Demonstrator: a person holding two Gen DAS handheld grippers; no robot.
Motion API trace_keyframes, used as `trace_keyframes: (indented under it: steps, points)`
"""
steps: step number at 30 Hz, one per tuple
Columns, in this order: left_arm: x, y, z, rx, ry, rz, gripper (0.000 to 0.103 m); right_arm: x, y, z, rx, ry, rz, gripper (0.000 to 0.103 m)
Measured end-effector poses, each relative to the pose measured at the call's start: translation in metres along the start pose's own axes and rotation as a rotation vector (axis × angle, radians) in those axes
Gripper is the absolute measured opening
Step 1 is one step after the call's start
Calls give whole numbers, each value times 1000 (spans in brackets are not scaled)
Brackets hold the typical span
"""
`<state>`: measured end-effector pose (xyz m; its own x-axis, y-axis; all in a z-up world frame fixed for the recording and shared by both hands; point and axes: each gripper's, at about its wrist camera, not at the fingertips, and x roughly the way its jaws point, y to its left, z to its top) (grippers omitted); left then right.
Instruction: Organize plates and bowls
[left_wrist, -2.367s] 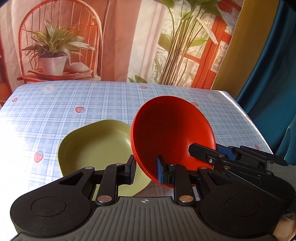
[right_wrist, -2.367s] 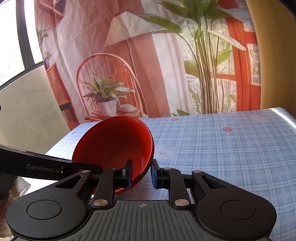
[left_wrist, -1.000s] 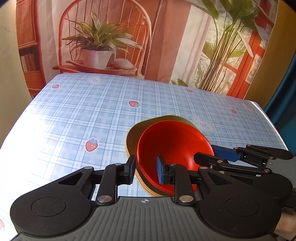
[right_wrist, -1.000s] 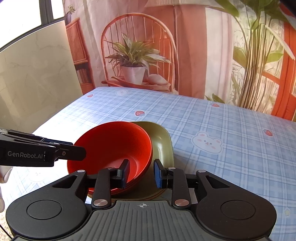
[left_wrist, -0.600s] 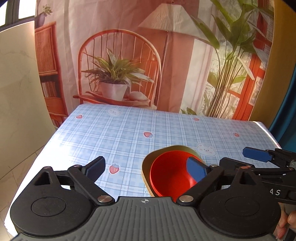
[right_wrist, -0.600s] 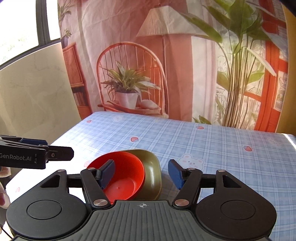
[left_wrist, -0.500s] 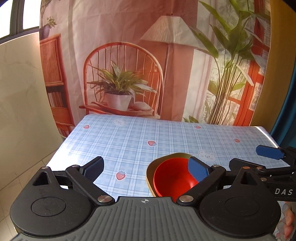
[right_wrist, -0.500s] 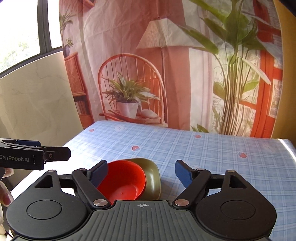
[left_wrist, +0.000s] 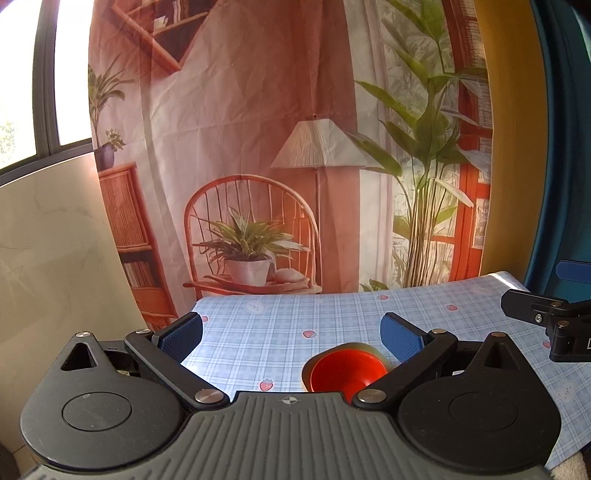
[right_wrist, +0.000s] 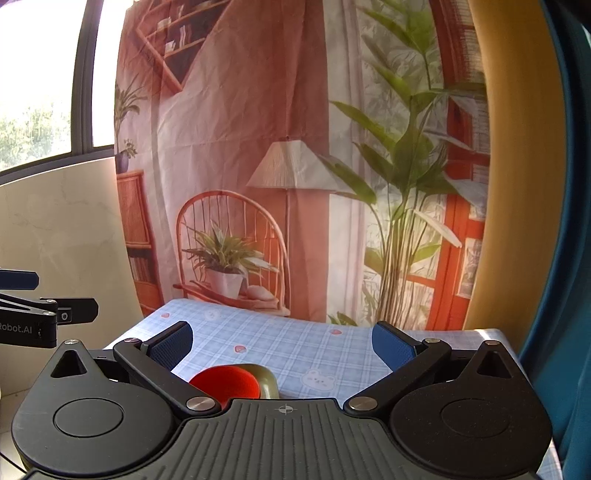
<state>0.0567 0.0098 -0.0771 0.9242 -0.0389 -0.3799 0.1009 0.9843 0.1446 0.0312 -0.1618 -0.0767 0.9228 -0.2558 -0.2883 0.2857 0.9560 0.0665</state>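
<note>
A red bowl (left_wrist: 345, 373) sits nested inside an olive-green bowl (left_wrist: 354, 346) on the blue checked tablecloth (left_wrist: 295, 328). In the right wrist view the red bowl (right_wrist: 226, 384) and the green bowl's rim (right_wrist: 269, 380) show just above the gripper body. My left gripper (left_wrist: 291, 334) is open and empty, raised well above and behind the bowls. My right gripper (right_wrist: 282, 341) is open and empty, also raised and back from them. The right gripper's fingers (left_wrist: 535, 314) show at the right edge of the left wrist view.
The table has a far edge against a printed backdrop (left_wrist: 258, 184) with a chair, plant and lamp. A beige wall panel (left_wrist: 55, 240) stands at the left. A blue curtain (right_wrist: 565, 221) hangs at the right.
Both grippers let go of the red bowl, which now rests in the green bowl. Both jaws opened wide and both grippers drew back and up from the table.
</note>
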Motion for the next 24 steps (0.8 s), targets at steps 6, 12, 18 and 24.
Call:
trace_keyframes:
  steps: [6, 12, 18, 24]
  points:
    - [-34, -5, -3, -11, -30, -7, 103, -33, -4, -1, 21, -28, -27, 103]
    - [-52, -6, -10, -34, -53, -3, 103, -55, 3, -9, -11, -37, -62, 103]
    - [-51, -5, -11, -42, -46, 1, 103, -64, 6, -10, -20, -45, -83, 103]
    - [-53, -1, -12, -45, -43, -3, 103, -67, 6, -11, -14, -43, -81, 103]
